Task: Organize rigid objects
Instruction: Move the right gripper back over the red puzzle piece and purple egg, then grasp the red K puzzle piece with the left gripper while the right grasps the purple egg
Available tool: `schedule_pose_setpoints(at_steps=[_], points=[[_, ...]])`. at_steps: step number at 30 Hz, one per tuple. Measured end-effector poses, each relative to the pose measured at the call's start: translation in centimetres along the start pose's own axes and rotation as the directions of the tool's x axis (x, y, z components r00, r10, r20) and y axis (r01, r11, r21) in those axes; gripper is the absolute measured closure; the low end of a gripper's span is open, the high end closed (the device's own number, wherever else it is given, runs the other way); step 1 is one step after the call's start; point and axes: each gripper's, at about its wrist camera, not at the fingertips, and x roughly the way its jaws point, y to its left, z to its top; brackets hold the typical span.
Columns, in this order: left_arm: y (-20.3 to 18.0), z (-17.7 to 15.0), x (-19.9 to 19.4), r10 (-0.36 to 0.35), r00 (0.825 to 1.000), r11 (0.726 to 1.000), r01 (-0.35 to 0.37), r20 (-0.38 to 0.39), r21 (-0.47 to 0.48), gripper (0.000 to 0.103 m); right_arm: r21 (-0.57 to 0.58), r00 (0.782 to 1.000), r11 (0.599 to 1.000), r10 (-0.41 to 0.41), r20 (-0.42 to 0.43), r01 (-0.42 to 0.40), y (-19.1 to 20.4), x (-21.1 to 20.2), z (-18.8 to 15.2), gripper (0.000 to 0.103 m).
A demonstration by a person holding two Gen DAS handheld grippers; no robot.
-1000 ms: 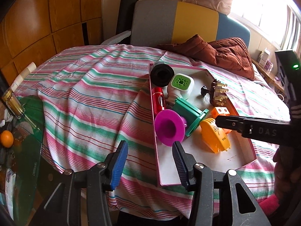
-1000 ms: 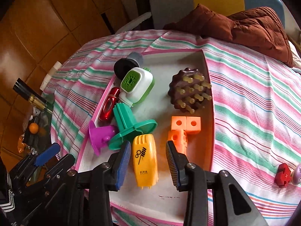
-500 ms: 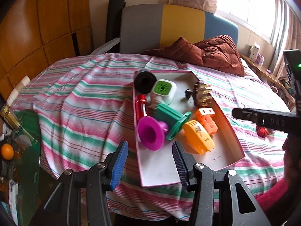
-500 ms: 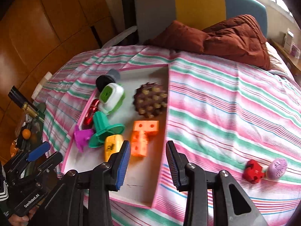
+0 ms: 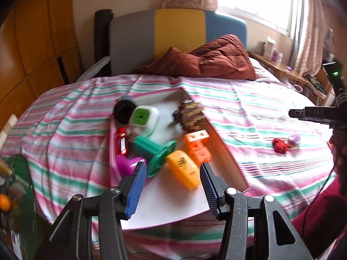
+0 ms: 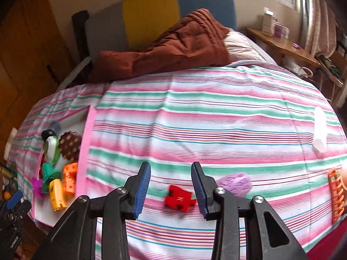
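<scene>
R gripper (image 6: 171, 187) swung off tray (image 5: 173, 205) over to red puzzle piece (image 6: 179, 198), jaws spread, empty; L gripper (image 5: 171, 186) spread, idle over tray; prob next pick.

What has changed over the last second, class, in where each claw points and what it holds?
The right claw swung right, away from the pink tray, and now frames the red puzzle piece on the striped sheet, beside the purple egg. The left claw shifted slightly along the tray. Both stayed open and empty; the tray's toys kept their places.
</scene>
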Motion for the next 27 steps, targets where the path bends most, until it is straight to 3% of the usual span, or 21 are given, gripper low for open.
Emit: schedule_pose_setpoints(at_steps=[5,7,9,11,17,21,24,27], points=[[-3.0,1.1,0.5,-0.037,0.999,0.997,0.037,0.001,0.068,0.045,0.189,0.996,0.979,-0.078,0.031,0.071,-6.9,-0.3,-0.1,0.064],[-4.2,1.5,1.0,-0.052,0.999,0.994,0.052,-0.006,0.095,0.045,0.308,0.996,0.949,-0.079,0.029,0.067,-9.7,-0.2,-0.7,0.064],[-5.4,1.9,1.4,-0.067,0.998,0.991,0.068,-0.013,0.115,0.045,0.431,0.999,0.902,-0.03,0.042,0.009,-11.9,-0.3,-0.9,0.064],[-6.7,2.2,2.0,-0.088,0.996,0.986,0.091,-0.024,0.138,0.045,0.485,0.996,0.874,-0.044,0.073,0.003,-12.9,-0.8,-1.1,0.064],[-11.0,2.9,4.0,-0.158,0.985,0.963,0.169,-0.069,0.208,0.045,0.501,0.995,0.864,-0.006,0.098,-0.044,-13.1,-1.4,-1.1,0.063],[-14.3,2.8,5.7,-0.205,0.972,0.932,0.23,-0.119,0.28,0.045,0.51,0.995,0.857,0.025,0.098,-0.072,-13.3,-1.3,-1.3,0.062],[-16.8,2.7,7.4,-0.243,0.951,0.909,0.292,-0.189,0.297,0.044,0.519,0.995,0.85,0.048,0.086,-0.086,-13.3,-0.9,-1.4,0.061],[-18.5,3.0,8.9,-0.274,0.933,0.904,0.333,-0.234,0.269,0.035,0.52,0.996,0.85,0.061,0.07,-0.089,-13.2,-0.5,-1.4,0.06]])
